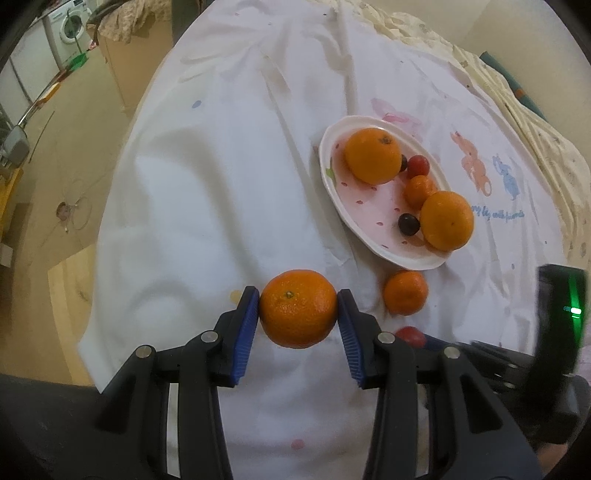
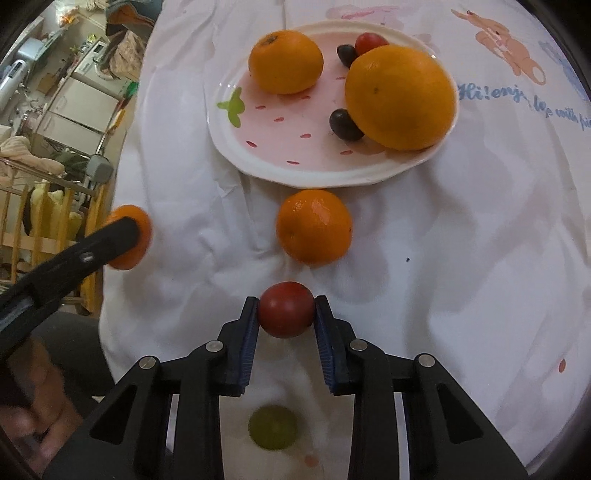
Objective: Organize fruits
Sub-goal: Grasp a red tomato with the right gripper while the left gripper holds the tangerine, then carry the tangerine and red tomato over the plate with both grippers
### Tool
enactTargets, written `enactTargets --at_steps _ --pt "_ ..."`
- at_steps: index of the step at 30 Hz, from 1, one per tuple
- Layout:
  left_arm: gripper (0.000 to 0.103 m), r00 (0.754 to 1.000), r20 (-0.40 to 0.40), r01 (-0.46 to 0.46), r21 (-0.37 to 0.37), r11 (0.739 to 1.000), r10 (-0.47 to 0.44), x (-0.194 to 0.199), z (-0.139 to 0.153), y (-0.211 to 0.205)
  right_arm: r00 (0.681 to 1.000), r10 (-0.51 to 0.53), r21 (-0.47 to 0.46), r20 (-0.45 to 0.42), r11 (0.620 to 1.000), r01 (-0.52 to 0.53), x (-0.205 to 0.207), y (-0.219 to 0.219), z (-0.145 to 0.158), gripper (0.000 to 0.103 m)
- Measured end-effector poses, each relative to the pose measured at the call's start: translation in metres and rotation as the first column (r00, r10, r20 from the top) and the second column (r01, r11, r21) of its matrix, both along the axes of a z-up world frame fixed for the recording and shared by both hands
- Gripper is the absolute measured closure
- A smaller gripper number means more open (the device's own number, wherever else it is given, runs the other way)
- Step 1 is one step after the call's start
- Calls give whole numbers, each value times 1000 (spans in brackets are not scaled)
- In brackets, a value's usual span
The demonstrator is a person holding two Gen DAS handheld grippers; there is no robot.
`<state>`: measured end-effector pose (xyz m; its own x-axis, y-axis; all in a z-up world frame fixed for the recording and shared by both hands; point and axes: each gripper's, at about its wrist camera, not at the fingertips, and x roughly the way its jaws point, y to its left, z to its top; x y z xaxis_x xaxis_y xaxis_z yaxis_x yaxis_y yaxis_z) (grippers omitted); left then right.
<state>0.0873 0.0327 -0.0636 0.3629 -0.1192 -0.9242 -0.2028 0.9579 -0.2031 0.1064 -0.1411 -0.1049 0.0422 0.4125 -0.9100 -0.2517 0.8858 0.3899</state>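
Note:
My left gripper (image 1: pixel 298 309) is shut on a mandarin (image 1: pixel 298 308), its blue pads pressed on both sides of it above the white cloth. My right gripper (image 2: pixel 286 309) is shut on a red cherry tomato (image 2: pixel 286 309). A loose small mandarin (image 2: pixel 314 226) lies on the cloth between the tomato and the strawberry-patterned plate (image 2: pixel 280 155). On the plate lie two oranges (image 2: pixel 400 96) (image 2: pixel 285 61), dark grapes (image 2: pixel 343 123) and another red tomato (image 2: pixel 369 41). In the left wrist view the plate (image 1: pixel 343 206) also carries a small mandarin (image 1: pixel 419 189).
A white cloth (image 1: pixel 207 206) with cartoon prints covers the table, whose left edge drops to the floor. Furniture and a washing machine (image 1: pixel 70 26) stand at far left. A pale green spot (image 2: pixel 272 426) shows on the cloth below my right gripper.

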Motion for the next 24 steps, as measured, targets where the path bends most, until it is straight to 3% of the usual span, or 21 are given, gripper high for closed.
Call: enactTargets --at_steps 10,12,14,24 --pt "65 999 41 11 33 999 -12 1 5 -9 993 -87 70 86 994 81 -6 -46 39 72" --pt "65 998 57 15 -25 1000 -14 1 15 -12 975 -125 43 184 992 119 -5 -54 61 72" --pt "65 998 68 22 -57 998 -19 4 24 -16 961 -170 87 217 984 155 -2 -64 76 72" --pt "65 984 144 102 22 995 -104 44 72 -40 906 -215 137 364 975 176 43 -75 133 72"
